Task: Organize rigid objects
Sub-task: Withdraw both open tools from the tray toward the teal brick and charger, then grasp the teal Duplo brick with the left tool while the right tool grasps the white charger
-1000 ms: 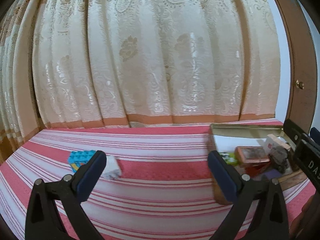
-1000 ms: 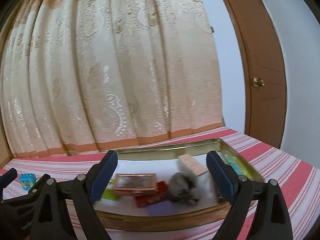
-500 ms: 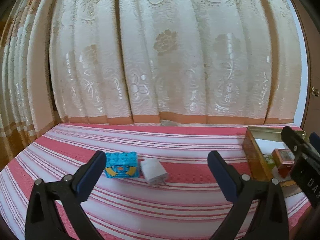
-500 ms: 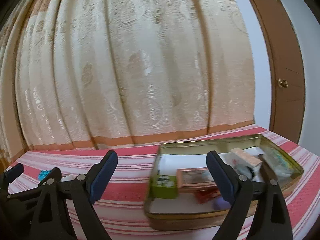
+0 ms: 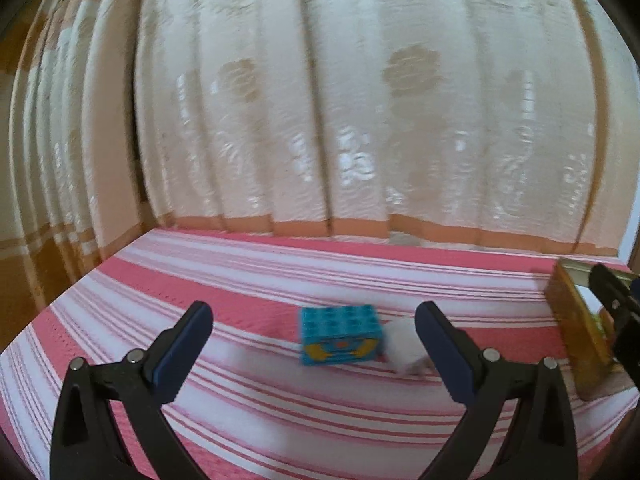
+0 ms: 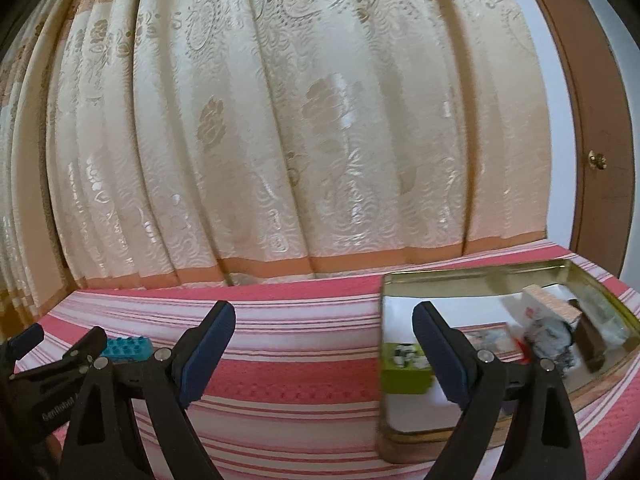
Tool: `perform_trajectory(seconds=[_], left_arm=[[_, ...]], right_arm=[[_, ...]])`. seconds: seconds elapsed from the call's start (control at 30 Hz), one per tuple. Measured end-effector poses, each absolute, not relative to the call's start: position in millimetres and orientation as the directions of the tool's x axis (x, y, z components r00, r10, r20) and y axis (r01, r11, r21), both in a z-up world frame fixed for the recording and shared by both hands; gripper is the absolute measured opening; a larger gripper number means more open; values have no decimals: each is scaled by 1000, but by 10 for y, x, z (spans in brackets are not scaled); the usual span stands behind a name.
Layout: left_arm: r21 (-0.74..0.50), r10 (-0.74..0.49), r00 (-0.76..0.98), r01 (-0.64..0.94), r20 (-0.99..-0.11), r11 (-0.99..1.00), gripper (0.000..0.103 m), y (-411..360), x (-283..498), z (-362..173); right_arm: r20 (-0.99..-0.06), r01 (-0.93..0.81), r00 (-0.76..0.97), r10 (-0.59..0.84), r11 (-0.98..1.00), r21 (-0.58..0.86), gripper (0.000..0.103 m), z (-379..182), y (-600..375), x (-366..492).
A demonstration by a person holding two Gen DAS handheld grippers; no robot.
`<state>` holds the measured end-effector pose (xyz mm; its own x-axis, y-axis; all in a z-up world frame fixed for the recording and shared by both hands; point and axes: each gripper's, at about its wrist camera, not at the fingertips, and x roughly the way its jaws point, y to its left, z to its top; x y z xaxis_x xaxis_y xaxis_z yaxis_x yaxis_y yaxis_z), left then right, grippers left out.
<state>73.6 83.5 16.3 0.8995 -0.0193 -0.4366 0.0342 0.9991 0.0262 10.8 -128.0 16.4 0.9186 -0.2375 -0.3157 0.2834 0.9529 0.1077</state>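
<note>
A blue toy brick (image 5: 340, 335) with a yellow and red face lies on the striped red cloth, with a white charger block (image 5: 405, 346) touching its right side. My left gripper (image 5: 314, 350) is open and empty, just short of both. The brick also shows in the right wrist view (image 6: 127, 348), behind the left gripper. A gold tin tray (image 6: 472, 276) holds a green box (image 6: 404, 364), a picture card, a tan box and other small items. My right gripper (image 6: 324, 354) is open and empty, by the tray's left edge.
A cream patterned curtain (image 6: 300, 140) hangs along the back of the table. A brown door with a brass knob (image 6: 597, 159) stands at the right. The tray's gold wall (image 5: 576, 332) shows at the right of the left wrist view.
My left gripper swung left and came closer to the blue brick and charger, which now sit between its fingers' line. My right gripper also swung left, so the tray shifted to the right.
</note>
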Motion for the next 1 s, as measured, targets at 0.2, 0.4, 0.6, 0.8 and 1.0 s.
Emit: perform_trajectory(seconds=[0.2, 0.4, 0.6, 0.8, 1.0], left_arm=[[17, 48, 881, -45, -470, 999, 102, 1148, 904, 128], [28, 94, 864, -92, -494, 995, 102, 1302, 995, 101], [80, 143, 845, -119, -515, 990, 102, 1373, 1102, 73], [73, 155, 826, -137, -543, 988, 102, 1439, 1161, 37], [66, 148, 820, -134, -553, 989, 102, 1456, 1174, 26]], right_arm=[[-352, 233, 918, -183, 967, 104, 92, 137, -1122, 306], [-422, 166, 900, -111, 981, 97, 92, 87, -933, 573], [-547, 45, 837, 19, 994, 104, 92, -52, -712, 919], [-682, -76, 725, 98, 995, 62, 68, -253, -397, 1216], [-764, -117, 633, 126, 991, 66, 52, -427, -258, 1404]])
